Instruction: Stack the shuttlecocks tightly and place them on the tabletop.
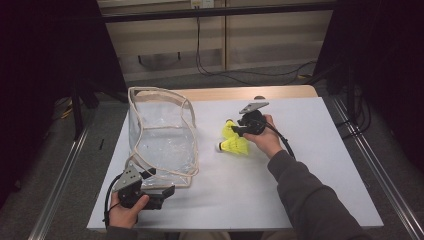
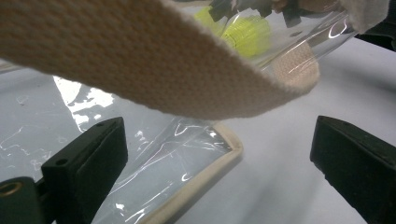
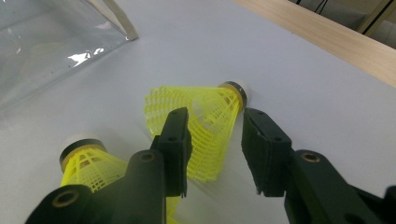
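I take the clear bag [image 1: 162,135] as my landmark; it stands upright on the white surface [image 1: 300,165] with its mouth open upward, and a beige woven band [image 2: 140,60] runs along its edges.

My right gripper [image 3: 215,149] is to the right of the bag, well apart from it, held in the person's right hand [image 1: 265,137]; its fingers [image 3: 175,144] stand on either side of the skirt of a yellow shuttlecock [image 3: 205,126] that lies on its side on the surface, the white cork tip pointing away from the gripper; the fingers are partly closed around the skirt, with the left one against the mesh, but on the other side I see a small gap, so I do not call it clamped. A second yellow shuttlecock [image 3: 91,163] lies just beside the first one, on the side nearer to the bag, and partly behind the left finger in the right gripper view.

My left gripper [image 2: 219,186] is at the near corner of the bag, in the person's left hand [image 1: 125,212]; its fingers [image 2: 88,163] are wide apart and hold nothing; the bottom corner of the bag lies between them, and a loop of the beige band hangs above them; through the clear plastic I see the yellow shuttlecocks on the far side of the bag.
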`<action>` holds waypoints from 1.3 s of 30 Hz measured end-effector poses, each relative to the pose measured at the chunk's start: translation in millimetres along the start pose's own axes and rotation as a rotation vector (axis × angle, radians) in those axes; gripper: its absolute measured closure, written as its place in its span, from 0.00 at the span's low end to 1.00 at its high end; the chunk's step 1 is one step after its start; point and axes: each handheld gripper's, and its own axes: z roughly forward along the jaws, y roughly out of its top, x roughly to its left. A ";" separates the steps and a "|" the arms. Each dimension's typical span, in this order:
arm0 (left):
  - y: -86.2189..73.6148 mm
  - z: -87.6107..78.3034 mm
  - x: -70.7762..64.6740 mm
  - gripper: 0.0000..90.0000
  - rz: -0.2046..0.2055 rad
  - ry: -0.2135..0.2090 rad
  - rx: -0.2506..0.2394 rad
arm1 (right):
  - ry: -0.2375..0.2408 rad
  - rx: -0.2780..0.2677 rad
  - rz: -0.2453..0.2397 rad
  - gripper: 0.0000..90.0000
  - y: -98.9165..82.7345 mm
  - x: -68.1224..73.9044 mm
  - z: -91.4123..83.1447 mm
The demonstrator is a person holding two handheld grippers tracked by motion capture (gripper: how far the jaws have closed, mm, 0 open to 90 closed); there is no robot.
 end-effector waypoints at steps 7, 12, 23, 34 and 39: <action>-0.1 -0.1 -0.3 0.04 -0.001 0.001 -0.002 | -0.003 0.016 0.011 0.81 -0.8 -2.3 2.9; -0.1 -0.4 0.1 0.05 -0.002 0.002 0.000 | -0.011 0.029 0.026 0.92 -2.0 -4.9 3.9; -0.3 -0.6 0.0 0.04 -0.003 0.004 0.000 | -0.034 -0.008 0.051 1.00 -1.1 -12.3 -1.0; -0.6 -0.5 -0.1 0.04 -0.005 0.003 -0.003 | -0.035 -0.047 0.058 1.00 1.2 -16.7 -10.2; -0.3 -0.7 0.0 0.05 -0.002 0.005 0.001 | -0.034 -0.052 0.052 1.00 2.4 -16.8 -14.8</action>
